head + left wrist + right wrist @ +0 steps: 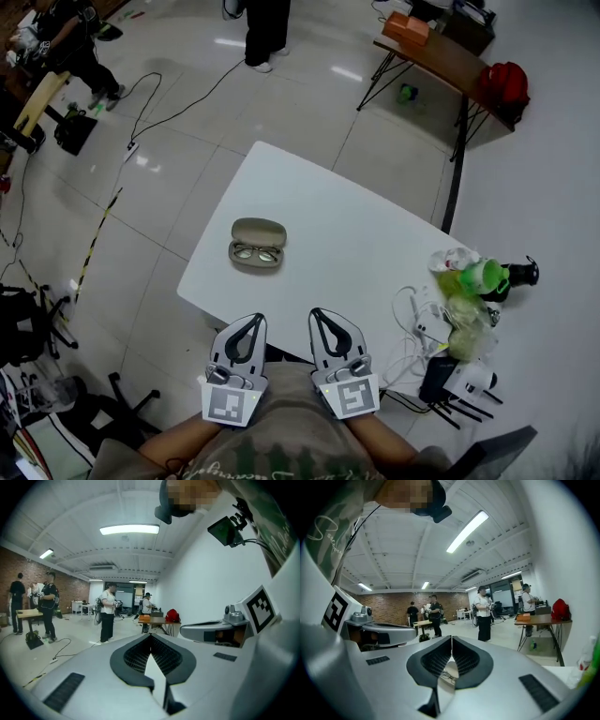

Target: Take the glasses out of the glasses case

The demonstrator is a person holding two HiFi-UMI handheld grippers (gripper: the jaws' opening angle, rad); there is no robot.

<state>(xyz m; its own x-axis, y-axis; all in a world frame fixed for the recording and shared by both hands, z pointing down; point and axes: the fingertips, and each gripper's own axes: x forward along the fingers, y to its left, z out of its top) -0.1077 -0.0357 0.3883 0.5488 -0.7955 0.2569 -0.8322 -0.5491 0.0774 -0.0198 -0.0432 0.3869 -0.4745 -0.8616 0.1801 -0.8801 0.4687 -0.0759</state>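
a: where's the thing we're after?

b: the glasses (256, 254) lie folded in the open glasses case (258, 232), lid tipped back. it sits alone near the middle of the white worktop (356, 234), well apart from both tongs.

a: and the tongs?

b: the left tongs (254, 320) and the right tongs (317, 314) hang side by side at the near edge. each gripper view shows the tips pressed together with nothing between them, so both are clenched and empty.

a: how will the glasses handle?

b: i'd judge light, thin-framed and fragile. the lenses look slick and would scratch, and the arms would bend under a hard squeeze. best to take the frame at the bridge or along the top rim with a gentle pinch. the case looks light too and may slide or lift with them, so one pair of tongs should pin its edge.

a: the count?

b: one case, one pair of glasses, two tongs. there's also a heap of cables and green things (473, 281) at the worktop's right end, too jumbled to count.
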